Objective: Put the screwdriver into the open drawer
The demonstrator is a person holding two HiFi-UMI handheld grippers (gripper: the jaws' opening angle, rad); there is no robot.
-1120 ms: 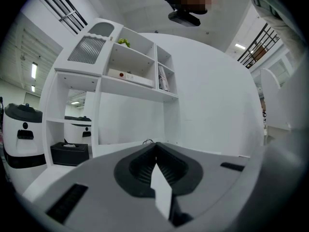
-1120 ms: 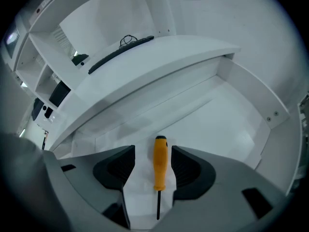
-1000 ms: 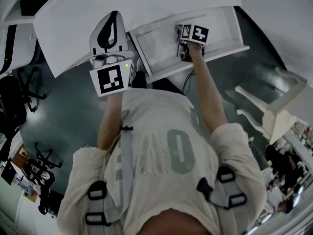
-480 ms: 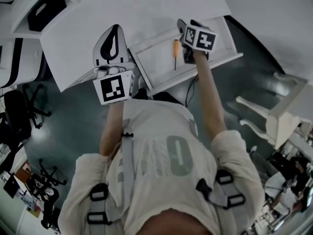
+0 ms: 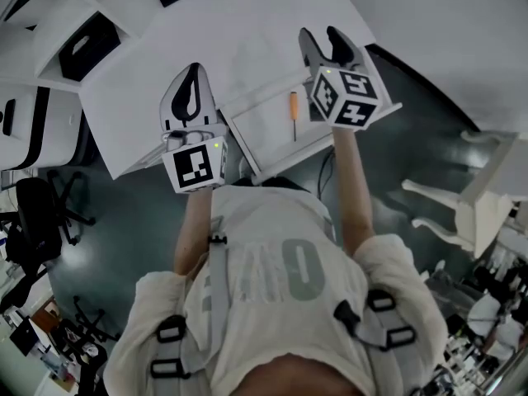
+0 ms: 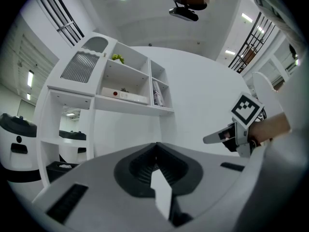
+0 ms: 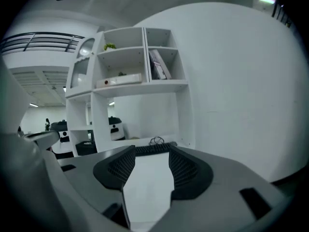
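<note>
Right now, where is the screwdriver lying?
In the head view, the screwdriver lies flat inside the open drawer, right of centre. It is just left of the right gripper, which is open and not touching it.

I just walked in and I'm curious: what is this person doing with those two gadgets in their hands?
A person stands at a white desk with a two-jaw gripper in each hand. The orange-handled screwdriver lies in the open drawer, and neither gripper touches it. The right gripper is above the drawer, jaws apart and empty. The left gripper is off to the side by the desk edge, jaws together on nothing. The screwdriver looks put away.
</note>
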